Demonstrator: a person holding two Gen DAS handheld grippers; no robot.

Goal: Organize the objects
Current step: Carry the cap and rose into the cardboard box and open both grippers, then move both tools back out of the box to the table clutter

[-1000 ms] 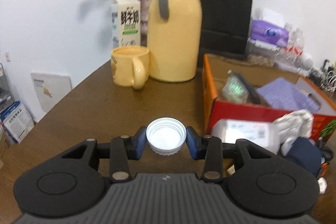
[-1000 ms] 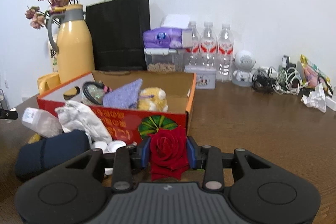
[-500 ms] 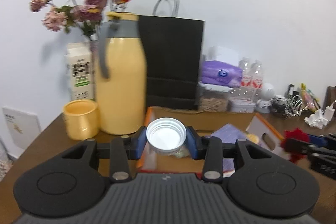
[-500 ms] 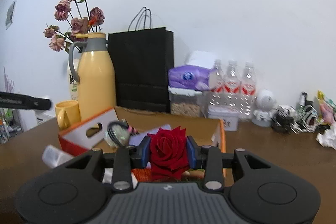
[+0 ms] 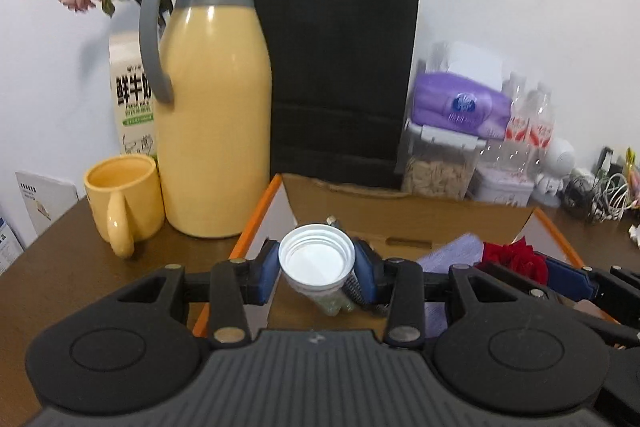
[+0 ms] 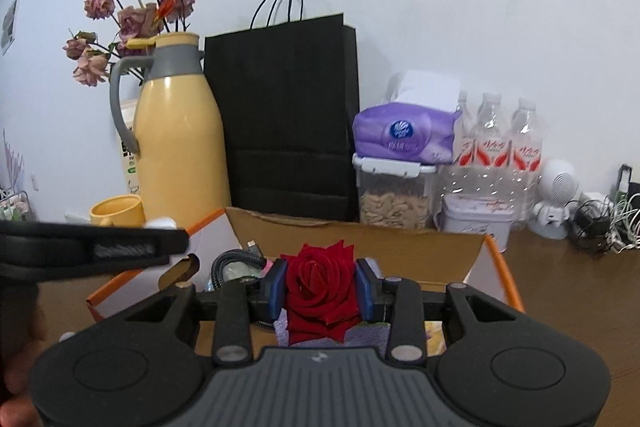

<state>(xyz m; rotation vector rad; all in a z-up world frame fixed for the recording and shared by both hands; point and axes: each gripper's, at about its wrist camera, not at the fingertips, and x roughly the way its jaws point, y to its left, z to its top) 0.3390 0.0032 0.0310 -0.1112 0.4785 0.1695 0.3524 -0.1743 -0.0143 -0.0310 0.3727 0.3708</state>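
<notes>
While both hover over the box (image 5: 404,205), left gripper (image 5: 317,264) clamps cap (image 5: 316,261), right gripper (image 6: 320,289) rose (image 6: 320,287).

right tool (image 6: 320,293) grips red rose (image 6: 320,291)

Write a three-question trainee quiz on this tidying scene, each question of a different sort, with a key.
1. True or false: the left claw grips a white cap.
2. What does the right claw hold? A) a mug B) a red rose C) a bottle
3. Fill in: both claws hover over the open cardboard ____.

Key: 1 true; 2 B; 3 box. The yellow mug stands on the table beside the yellow jug, outside the box.
</notes>
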